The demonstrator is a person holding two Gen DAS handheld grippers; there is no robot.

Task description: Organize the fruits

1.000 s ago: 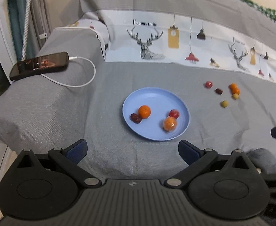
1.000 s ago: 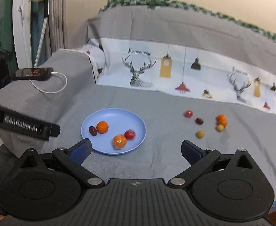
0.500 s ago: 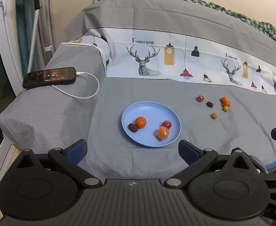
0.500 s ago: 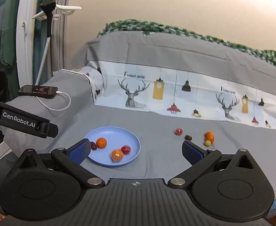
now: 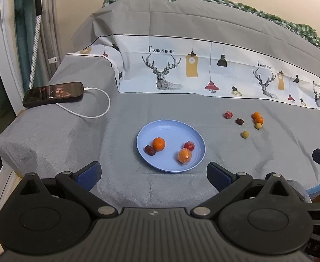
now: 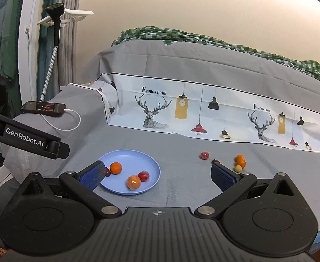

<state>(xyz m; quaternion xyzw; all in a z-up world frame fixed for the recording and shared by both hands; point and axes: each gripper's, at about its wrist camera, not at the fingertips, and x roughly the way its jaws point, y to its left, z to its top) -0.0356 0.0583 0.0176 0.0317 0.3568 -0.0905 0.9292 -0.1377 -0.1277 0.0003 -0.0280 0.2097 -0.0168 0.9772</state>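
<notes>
Meanwhile, left gripper, right gripper: jaws released, empty, above blue plate bearing four fruits; six loose fruits nearby.

One round pale-blue plastic plate at frame centre, holding four fruits: two oranges, one of them in clear wrap, one wrapped red fruit, one dark brown date. Right of centre on the grey cloth, six loose fruits: two small oranges, two yellowish-green round fruits, one wrapped red fruit, one dark date. At left, one black phone with one white cable.
</notes>
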